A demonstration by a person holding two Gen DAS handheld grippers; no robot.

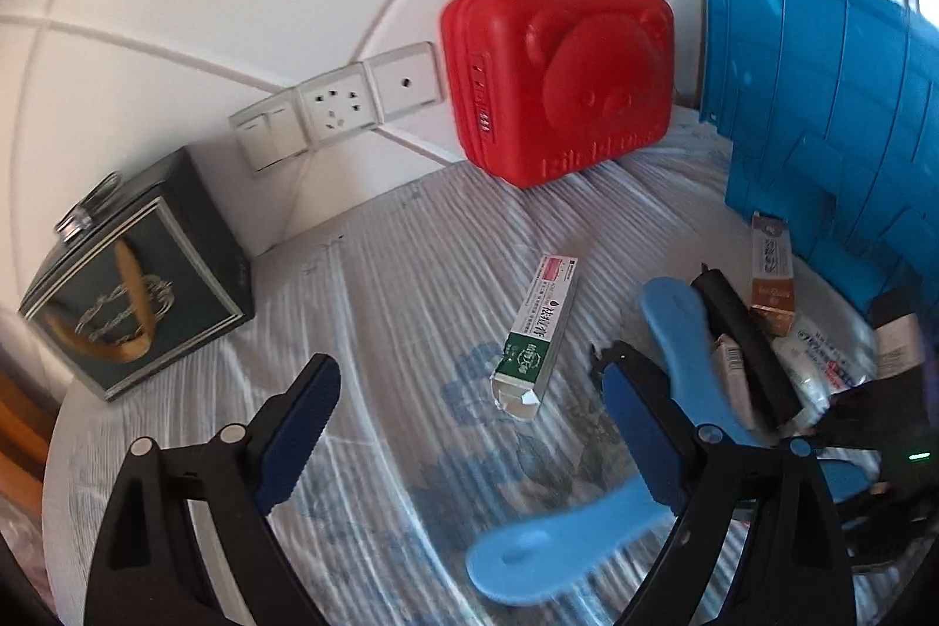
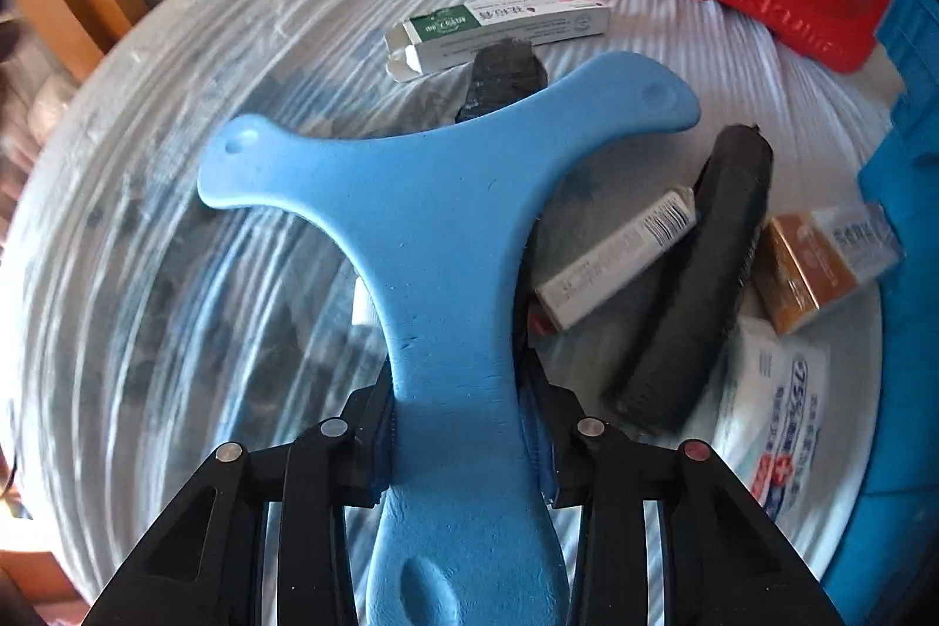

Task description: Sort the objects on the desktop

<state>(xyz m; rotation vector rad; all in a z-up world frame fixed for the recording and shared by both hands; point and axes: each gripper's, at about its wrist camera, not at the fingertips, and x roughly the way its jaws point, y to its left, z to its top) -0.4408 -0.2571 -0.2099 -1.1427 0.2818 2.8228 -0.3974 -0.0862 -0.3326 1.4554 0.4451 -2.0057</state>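
Note:
A blue three-armed foam boomerang [image 2: 446,192] lies over the striped cloth, and my right gripper [image 2: 458,391] is shut on its near arm, a pad pressing each side. In the left wrist view the same boomerang [image 1: 587,538] sits just right of my left gripper [image 1: 469,371], which stands open with nothing between its fingers. A long green and white box [image 1: 531,332] lies on the cloth just ahead of the left fingers. Right of the boomerang lie a black pouch [image 2: 692,286], a small white barcoded box [image 2: 616,262], an orange and white box [image 2: 821,262] and a white wipes pack [image 2: 774,403].
A red bear-faced case [image 1: 557,63] stands at the back against the wall. A blue plastic crate [image 1: 833,110] rises along the right side. A dark gift box [image 1: 135,286] sits at the left, near the rounded table edge. Wall sockets [image 1: 334,110] are behind.

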